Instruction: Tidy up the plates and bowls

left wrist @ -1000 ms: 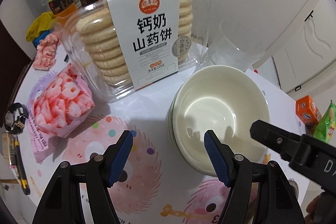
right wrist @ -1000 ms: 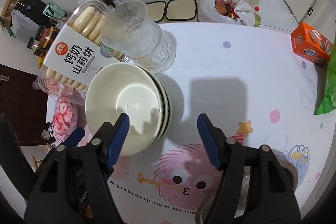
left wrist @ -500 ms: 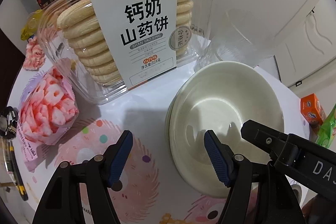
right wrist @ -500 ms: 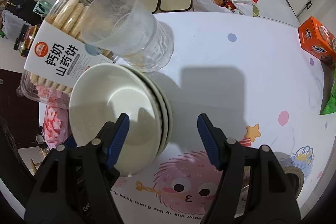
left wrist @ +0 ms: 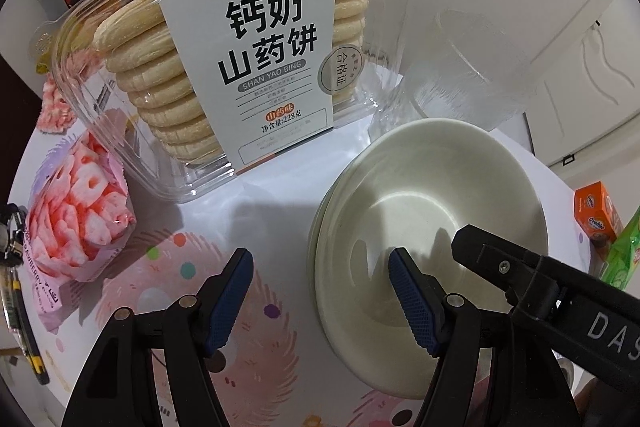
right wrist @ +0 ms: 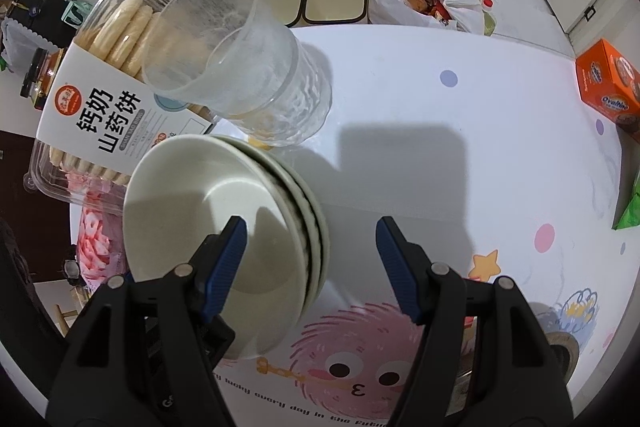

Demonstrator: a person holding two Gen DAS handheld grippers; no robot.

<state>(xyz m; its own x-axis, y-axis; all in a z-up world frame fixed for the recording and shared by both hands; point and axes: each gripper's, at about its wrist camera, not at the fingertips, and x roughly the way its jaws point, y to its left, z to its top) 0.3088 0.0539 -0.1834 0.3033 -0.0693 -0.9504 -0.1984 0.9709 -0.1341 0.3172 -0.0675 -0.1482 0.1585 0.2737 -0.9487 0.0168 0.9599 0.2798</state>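
Note:
A stack of three cream bowls stands on the white cartoon tablecloth. My left gripper is open and straddles the stack's left rim: its right finger hangs inside the top bowl, while the left finger is outside over the cloth. My right gripper is open and straddles the opposite rim, with its left finger over the bowl's hollow and the other outside. Neither pair of pads presses on a rim. The right gripper's black body shows at the lower right of the left wrist view.
A clear box of biscuits stands just behind the bowls, and a plastic cup set in a glass beside it. A pink snack bag lies left. An orange box and green packet sit at the right edge.
Both grippers have sunk closer to the bowl stack, which now looks larger in both views. The left one also moved toward the biscuit box. The jaws are as wide as before.

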